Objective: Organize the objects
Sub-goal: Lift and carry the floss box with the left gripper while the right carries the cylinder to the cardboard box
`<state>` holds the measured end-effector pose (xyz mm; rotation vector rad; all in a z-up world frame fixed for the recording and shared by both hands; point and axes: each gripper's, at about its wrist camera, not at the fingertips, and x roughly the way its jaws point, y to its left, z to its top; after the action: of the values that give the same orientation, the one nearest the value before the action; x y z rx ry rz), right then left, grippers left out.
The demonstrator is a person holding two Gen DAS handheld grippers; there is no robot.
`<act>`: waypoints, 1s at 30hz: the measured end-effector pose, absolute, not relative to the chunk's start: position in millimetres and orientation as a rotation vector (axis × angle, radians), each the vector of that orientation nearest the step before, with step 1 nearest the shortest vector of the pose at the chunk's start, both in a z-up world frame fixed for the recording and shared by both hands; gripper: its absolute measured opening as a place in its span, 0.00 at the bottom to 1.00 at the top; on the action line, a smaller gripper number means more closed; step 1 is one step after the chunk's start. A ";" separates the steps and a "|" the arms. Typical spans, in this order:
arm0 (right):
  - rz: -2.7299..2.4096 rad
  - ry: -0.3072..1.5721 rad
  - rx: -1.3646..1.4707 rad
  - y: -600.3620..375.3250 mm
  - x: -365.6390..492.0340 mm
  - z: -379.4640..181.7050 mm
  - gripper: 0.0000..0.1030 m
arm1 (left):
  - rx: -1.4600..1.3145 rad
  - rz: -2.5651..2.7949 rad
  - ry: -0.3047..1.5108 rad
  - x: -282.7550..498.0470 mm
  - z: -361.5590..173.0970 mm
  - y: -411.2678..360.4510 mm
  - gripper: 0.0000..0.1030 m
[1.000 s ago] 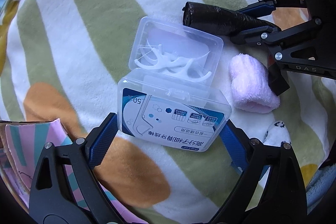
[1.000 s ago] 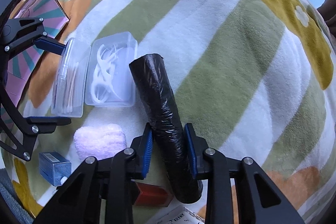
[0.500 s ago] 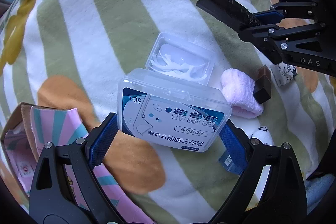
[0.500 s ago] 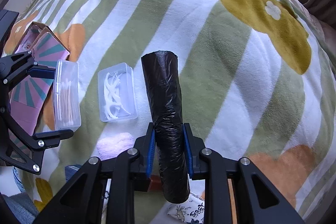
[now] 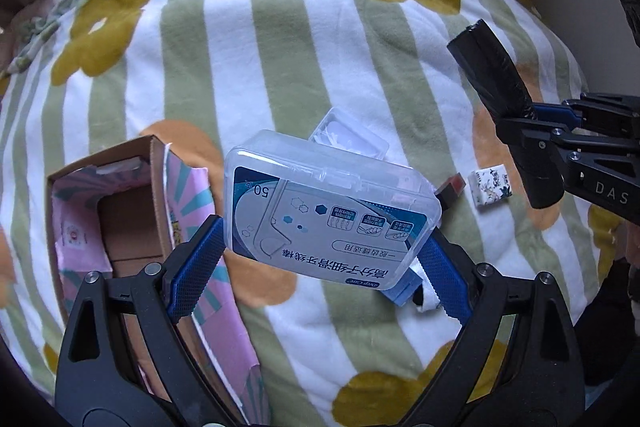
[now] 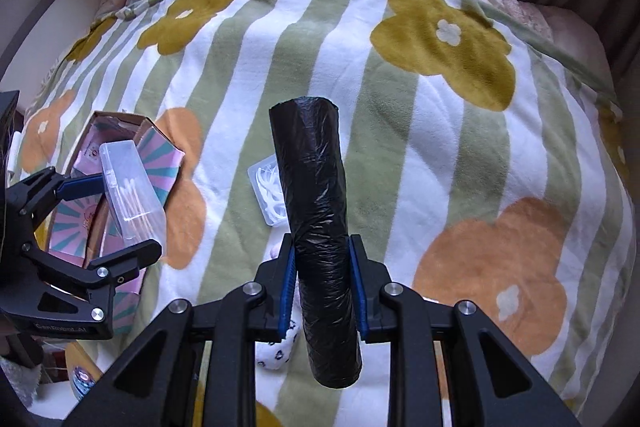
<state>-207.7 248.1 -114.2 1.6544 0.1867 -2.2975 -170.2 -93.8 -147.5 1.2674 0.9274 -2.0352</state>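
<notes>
Bed blanket (image 6: pixel 400 99): white with green stripes and yellow and orange flowers; it carries everything loose.

Cardboard box (image 5: pixel 120 211): open, pink-and-teal printed flaps, lies on the blanket at the left, below and beside the left gripper.

Right gripper (image 6: pixel 322 283): pointed steeply down, blue pads pressed on both sides of a black bag roll (image 6: pixel 316 211). The roll is clear of the blanket; its near end sticks out past the jaws toward the camera, the far end reaches well ahead of them. From the left wrist view the same roll (image 5: pixel 490 67) slants up out of the gripper at the right edge.

Left gripper (image 5: pixel 320 259): jaws set wide, closed on the two ends of a clear plastic case (image 5: pixel 328 223) with a blue label, held off the blanket above the box's right flap. In the right wrist view the case (image 6: pixel 132 195) shows cotton swabs inside.

Open floss-pick case (image 6: pixel 268 195): lies flat on the blanket, partly hidden behind the roll.

Small patterned white packet (image 5: pixel 490 185) and a brown block (image 5: pixel 452 189): side by side on the blanket, apart from both grippers.
</notes>
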 end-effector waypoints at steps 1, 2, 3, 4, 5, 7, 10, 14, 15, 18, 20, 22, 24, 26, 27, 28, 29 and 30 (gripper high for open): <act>-2.315 0.169 1.659 247.4 -201.2 -106.4 0.22 | 1.253 -2.030 0.936 -166.4 -140.3 -91.8 0.89; -2.332 0.150 1.666 248.2 -195.0 -98.7 0.22 | 1.242 -2.033 0.934 -162.7 -134.1 -90.2 0.89; -2.354 0.121 1.669 249.5 -186.9 -89.4 0.22 | 1.219 -2.029 0.944 -156.8 -125.9 -88.3 0.89; -2.369 0.095 1.667 250.3 -179.9 -81.5 0.22 | 1.196 -2.026 0.950 -151.1 -117.8 -85.8 0.89; -2.384 0.077 1.664 250.5 -172.7 -74.3 0.22 | 1.171 -2.018 0.955 -144.7 -108.5 -82.7 0.89; -2.429 0.075 1.650 249.7 -155.7 -59.5 0.22 | 1.139 -2.015 0.946 -134.2 -93.2 -76.4 0.89; -2.489 0.041 1.639 249.8 -129.8 -43.7 0.22 | 1.088 -1.970 0.936 -118.6 -75.1 -62.6 0.89; -2.534 0.038 1.620 246.3 -100.3 -35.2 0.22 | 1.038 -1.984 0.917 -99.6 -62.2 -36.1 0.89; -2.535 0.047 1.618 244.5 -94.2 -35.1 0.22 | 1.045 -1.995 0.895 -96.8 -60.9 -30.3 0.89; -2.541 0.037 1.620 242.4 -83.0 -34.6 0.22 | 1.058 -2.019 0.881 -90.6 -58.2 -22.0 0.89; -2.549 0.034 1.614 240.0 -78.8 -33.3 0.22 | 1.048 -2.030 0.884 -86.3 -54.6 -20.3 0.90; -2.553 0.041 1.602 236.4 -75.7 -30.6 0.22 | 1.060 -2.039 0.890 -84.1 -53.6 -20.1 0.90; -2.555 0.047 1.587 232.0 -74.0 -26.8 0.22 | 1.055 -2.045 0.884 -79.4 -52.2 -18.6 0.90; -2.552 0.055 1.570 225.4 -73.7 -23.1 0.22 | 1.050 -2.044 0.876 -74.3 -51.1 -18.3 0.90; -2.548 0.061 1.563 221.8 -74.3 -21.8 0.22 | 1.044 -2.042 0.874 -70.8 -50.0 -18.6 0.90; -2.544 0.067 1.556 217.4 -74.7 -20.5 0.22 | 1.039 -2.037 0.872 -67.4 -48.9 -19.4 0.90; -2.536 0.072 1.548 212.7 -75.6 -19.4 0.22 | 1.035 -2.030 0.865 -63.5 -48.0 -20.5 0.90; -2.526 0.079 1.539 206.9 -76.7 -18.6 0.22 | 1.031 -2.021 0.859 -59.1 -47.2 -22.3 0.90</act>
<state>-76.7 206.9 -18.6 1.5388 0.0788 -2.5261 -59.1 -22.3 -47.2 1.0305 0.8588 -2.0213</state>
